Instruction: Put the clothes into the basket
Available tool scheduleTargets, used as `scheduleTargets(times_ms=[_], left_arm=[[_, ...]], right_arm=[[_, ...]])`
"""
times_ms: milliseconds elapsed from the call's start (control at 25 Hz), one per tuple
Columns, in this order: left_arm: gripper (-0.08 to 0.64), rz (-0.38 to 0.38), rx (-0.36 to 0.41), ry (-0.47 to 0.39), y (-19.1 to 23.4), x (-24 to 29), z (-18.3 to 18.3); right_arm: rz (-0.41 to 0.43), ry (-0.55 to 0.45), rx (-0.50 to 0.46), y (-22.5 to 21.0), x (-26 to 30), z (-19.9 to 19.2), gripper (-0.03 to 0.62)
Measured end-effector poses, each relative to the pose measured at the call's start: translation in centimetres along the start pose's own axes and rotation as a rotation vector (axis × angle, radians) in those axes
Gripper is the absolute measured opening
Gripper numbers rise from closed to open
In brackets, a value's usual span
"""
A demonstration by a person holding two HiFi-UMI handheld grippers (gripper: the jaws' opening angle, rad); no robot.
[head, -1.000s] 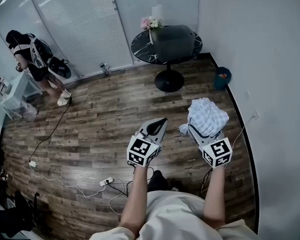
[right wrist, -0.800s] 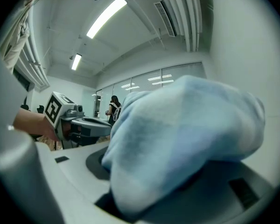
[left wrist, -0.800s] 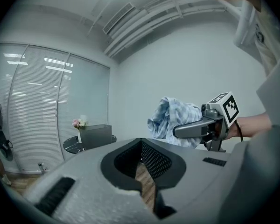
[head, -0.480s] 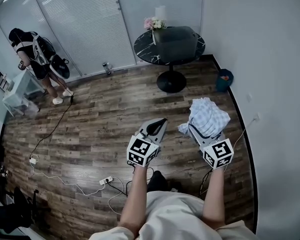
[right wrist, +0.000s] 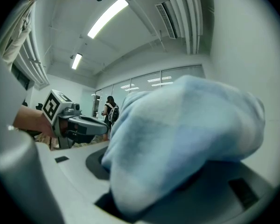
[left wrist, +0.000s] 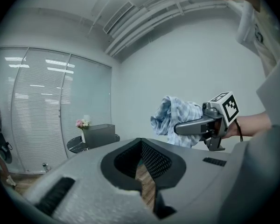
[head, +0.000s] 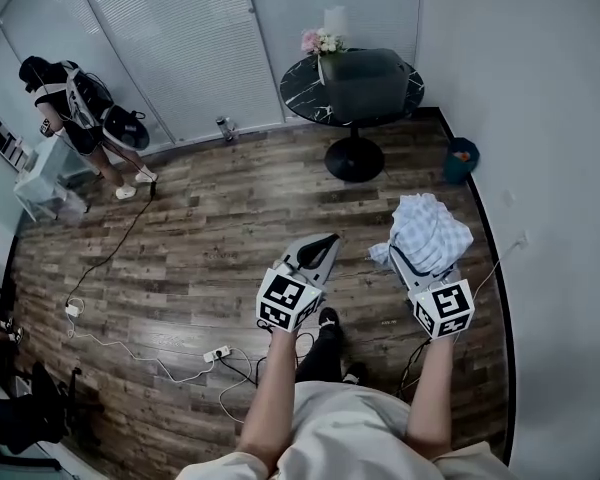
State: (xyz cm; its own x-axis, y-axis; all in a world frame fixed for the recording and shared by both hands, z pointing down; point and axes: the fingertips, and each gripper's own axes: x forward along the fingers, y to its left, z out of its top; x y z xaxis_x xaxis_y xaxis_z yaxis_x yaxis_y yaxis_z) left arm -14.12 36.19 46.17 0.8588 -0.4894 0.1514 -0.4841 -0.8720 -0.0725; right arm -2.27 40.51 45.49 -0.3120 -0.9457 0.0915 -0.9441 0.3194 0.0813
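My right gripper (head: pixel 408 259) is shut on a bunched blue-and-white checked cloth (head: pixel 430 230), held up over the wooden floor. The same cloth (right wrist: pixel 186 134) fills the right gripper view and hides that gripper's jaw tips. My left gripper (head: pixel 326 241) is held level beside it, shut to a point with nothing in it (left wrist: pixel 141 140). In the left gripper view the cloth (left wrist: pixel 175 118) hangs to its right. A dark grey basket (head: pixel 366 83) stands on a round black table (head: pixel 302 96) at the far wall, well ahead of both grippers.
Pink flowers (head: pixel 324 40) stand next to the basket. A teal bin (head: pixel 462 158) sits by the right wall. Cables and a power strip (head: pixel 216 353) lie on the floor near my feet. A person (head: pixel 68 108) stands by a white stand at far left.
The head view has shifted slightly, so the table sits further right. A dark shoe has come forward under the left gripper. Both grippers keep their pose, cloth still held.
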Motion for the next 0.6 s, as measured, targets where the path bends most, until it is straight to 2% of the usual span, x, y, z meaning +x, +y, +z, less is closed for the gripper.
scheduleTargets(times_ms=[280, 600], left_arm=[[0.012, 0.012, -0.007, -0.005, 2.6, 1.1, -0.2], [0.012, -0.002, -0.027, -0.020, 4.3, 4.5, 0.2]], right_arm=[[-0.001, -0.013, 0.011, -0.8, 2.4, 0.1, 0.221], [0.005, 0.022, 0.000, -2.8, 5.0, -0.3, 0.221]])
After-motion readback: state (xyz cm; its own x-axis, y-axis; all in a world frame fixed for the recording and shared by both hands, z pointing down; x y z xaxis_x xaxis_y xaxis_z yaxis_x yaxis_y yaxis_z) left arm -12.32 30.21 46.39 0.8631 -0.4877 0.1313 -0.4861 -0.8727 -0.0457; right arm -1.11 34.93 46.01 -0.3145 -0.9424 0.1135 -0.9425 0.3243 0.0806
